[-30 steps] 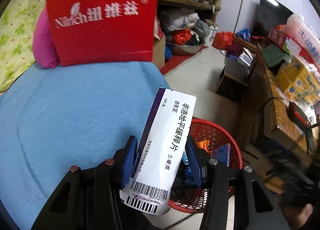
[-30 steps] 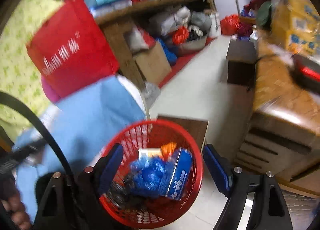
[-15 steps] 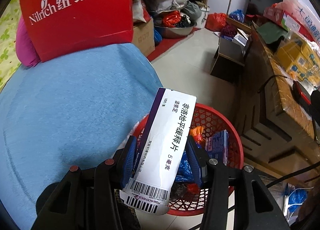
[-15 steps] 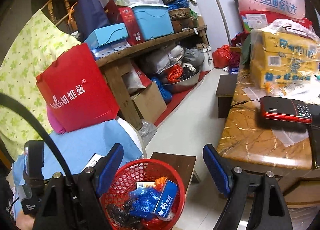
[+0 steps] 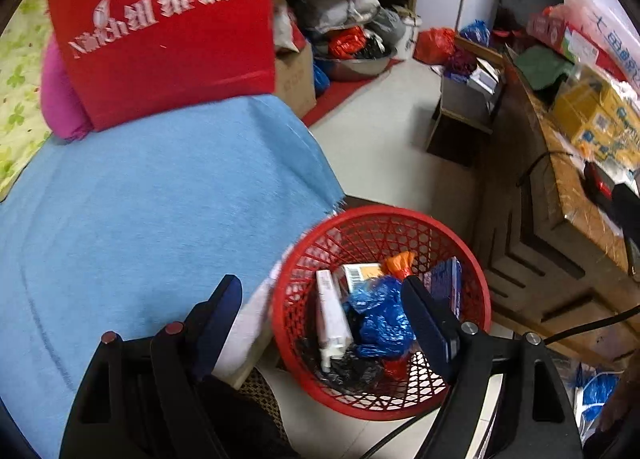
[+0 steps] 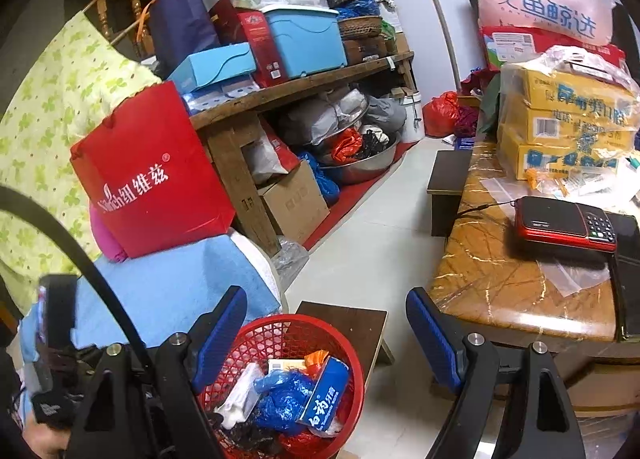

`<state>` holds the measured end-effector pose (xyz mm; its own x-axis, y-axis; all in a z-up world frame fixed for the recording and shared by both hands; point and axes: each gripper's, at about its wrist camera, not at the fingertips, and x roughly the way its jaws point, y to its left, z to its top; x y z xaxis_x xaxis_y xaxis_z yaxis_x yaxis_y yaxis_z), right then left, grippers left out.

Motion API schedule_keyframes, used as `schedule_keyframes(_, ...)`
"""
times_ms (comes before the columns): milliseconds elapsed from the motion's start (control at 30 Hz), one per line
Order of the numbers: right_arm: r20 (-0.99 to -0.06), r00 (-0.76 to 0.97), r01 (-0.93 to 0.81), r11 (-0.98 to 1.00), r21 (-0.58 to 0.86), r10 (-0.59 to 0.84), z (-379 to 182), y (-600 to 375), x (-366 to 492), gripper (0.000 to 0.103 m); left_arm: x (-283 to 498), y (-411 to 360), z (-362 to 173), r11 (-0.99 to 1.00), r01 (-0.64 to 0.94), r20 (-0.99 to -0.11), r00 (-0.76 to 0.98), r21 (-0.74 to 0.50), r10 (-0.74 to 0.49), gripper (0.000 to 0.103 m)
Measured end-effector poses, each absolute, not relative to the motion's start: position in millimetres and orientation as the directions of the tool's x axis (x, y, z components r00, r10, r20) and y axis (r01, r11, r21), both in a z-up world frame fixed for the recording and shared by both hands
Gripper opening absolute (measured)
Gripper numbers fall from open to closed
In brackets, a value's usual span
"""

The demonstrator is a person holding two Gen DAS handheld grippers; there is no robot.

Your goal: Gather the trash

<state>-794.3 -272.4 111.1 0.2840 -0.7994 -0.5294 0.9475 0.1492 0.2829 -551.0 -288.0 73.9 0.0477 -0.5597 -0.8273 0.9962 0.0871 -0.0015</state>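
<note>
Dropped since prev. frame, white medicine box (image 5: 330,313) is now lain in red basket (image 5: 478,279) w/ other trash, since left tongs (image 5: 324,317) are opening empty above it; right tongs (image 6: 324,333) are spread, empty.

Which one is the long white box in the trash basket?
Find the big blue cushion, then the round red mesh basket on the floor beside it. The white box lies lengthwise along the basket's cushion side, left of the crumpled blue plastic bag. It is the only long, plain white thing there.
</note>
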Motion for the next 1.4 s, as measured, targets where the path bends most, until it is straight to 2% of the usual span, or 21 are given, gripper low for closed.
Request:
schedule_keyframes(467,-0.571,0.303,0.952,0.273,0.14,-0.763,124,-231,-756,0.084,-502,-222,113,0.212,0.969,-0.768,0.039,-0.127,-0.639,0.084)
schedule_keyframes(667,-0.634,0.338,0.929,0.355,0.107,-0.695,110,-200,-735,0.084,-495,-198,123,0.237,0.965,-0.735,0.08,-0.112,-0.674,0.084)
schedule_keyframes(833,-0.676,0.353,0.922,0.362,0.136,-0.646,92,-189,-728,0.084,-490,-187,127,0.267,0.96,-0.716,0.129,-0.082,-0.686,0.085)
schedule_keyframes(1400,-0.676,0.352,0.922,0.364,0.131,-0.648,96,-189,-721,0.084,-496,-186,126,0.263,0.964,-0.716,0.151,-0.048,-0.682,0.085)
